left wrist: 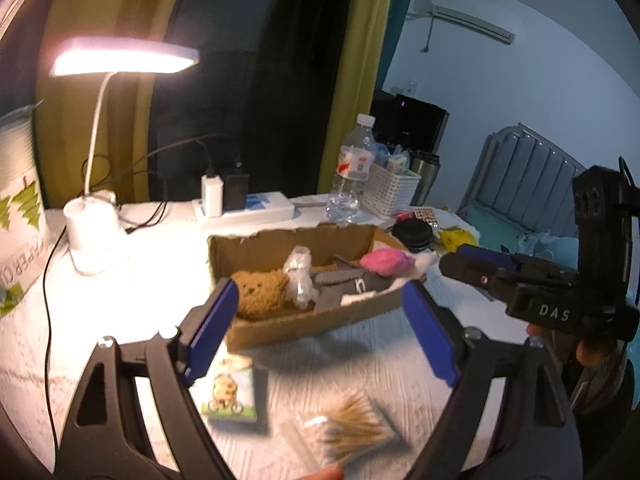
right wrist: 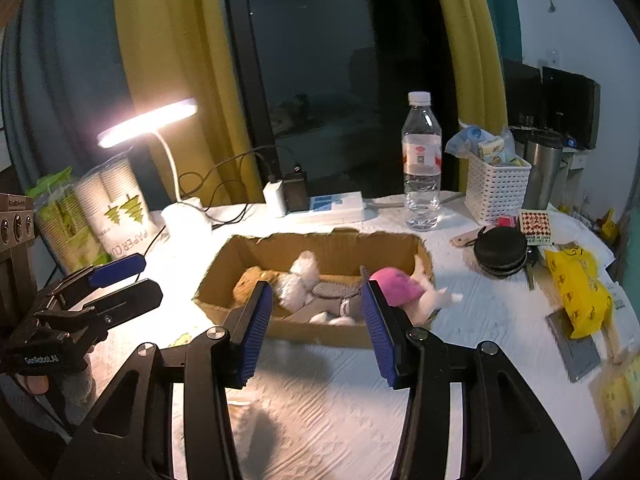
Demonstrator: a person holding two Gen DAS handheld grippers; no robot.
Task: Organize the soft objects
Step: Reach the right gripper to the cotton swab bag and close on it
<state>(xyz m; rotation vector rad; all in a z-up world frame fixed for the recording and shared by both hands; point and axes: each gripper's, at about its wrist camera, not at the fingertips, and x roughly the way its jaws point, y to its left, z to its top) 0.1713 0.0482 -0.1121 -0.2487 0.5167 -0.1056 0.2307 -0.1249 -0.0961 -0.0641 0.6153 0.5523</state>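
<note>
An open cardboard box [right wrist: 320,242] lies on the white table cover. It holds a brown teddy [right wrist: 249,280], a white plush [right wrist: 301,280], a grey sock [right wrist: 340,296] and a pink-capped plush [right wrist: 396,285] that leans over its right end. My right gripper [right wrist: 318,330] hovers in front of the box, open with nothing between its blue pads. In the left wrist view the same box [left wrist: 296,242] holds the teddy [left wrist: 260,292], the sock [left wrist: 352,285] and the pink plush [left wrist: 383,261]. My left gripper [left wrist: 320,334] is open and empty, short of the box.
A lit desk lamp [right wrist: 176,184], a power strip [right wrist: 332,205], a water bottle [right wrist: 421,164] and a white basket [right wrist: 496,188] stand behind the box. A tissue pack [left wrist: 230,394] and a bag of cotton swabs [left wrist: 352,428] lie near me. A black round case [right wrist: 500,252] and a yellow bag [right wrist: 576,288] lie at the right.
</note>
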